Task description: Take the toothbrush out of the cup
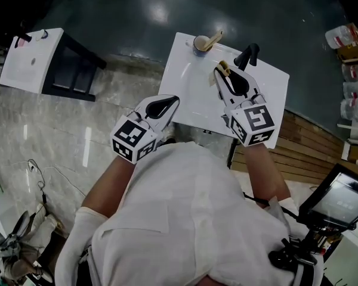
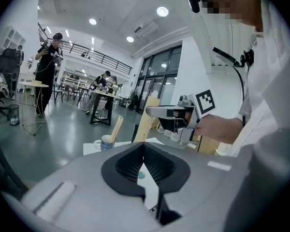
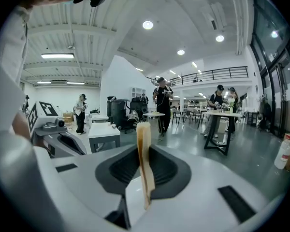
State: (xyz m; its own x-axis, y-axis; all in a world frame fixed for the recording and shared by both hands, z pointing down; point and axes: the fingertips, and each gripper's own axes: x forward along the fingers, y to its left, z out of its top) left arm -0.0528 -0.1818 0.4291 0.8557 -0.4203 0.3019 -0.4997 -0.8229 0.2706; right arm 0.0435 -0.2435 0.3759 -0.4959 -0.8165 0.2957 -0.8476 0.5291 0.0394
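A small cup [image 1: 201, 44] stands at the far edge of the white table [image 1: 191, 100], with a wooden toothbrush [image 1: 212, 39] leaning out of it. The left gripper view shows the same cup [image 2: 106, 141] and its brush [image 2: 116, 129]. My right gripper [image 1: 219, 71] hovers over the table just right of the cup. It is shut on another wooden toothbrush [image 3: 144, 158], which stands upright between the pads in the right gripper view. My left gripper [image 1: 173, 100] is at the table's near left edge, shut with nothing in it [image 2: 144, 151].
A black handle-like object [image 1: 248, 55] stands at the table's far right edge. Another white table [image 1: 33, 58] is off to the left and a monitor [image 1: 340, 198] at the lower right. People work at tables in the hall beyond.
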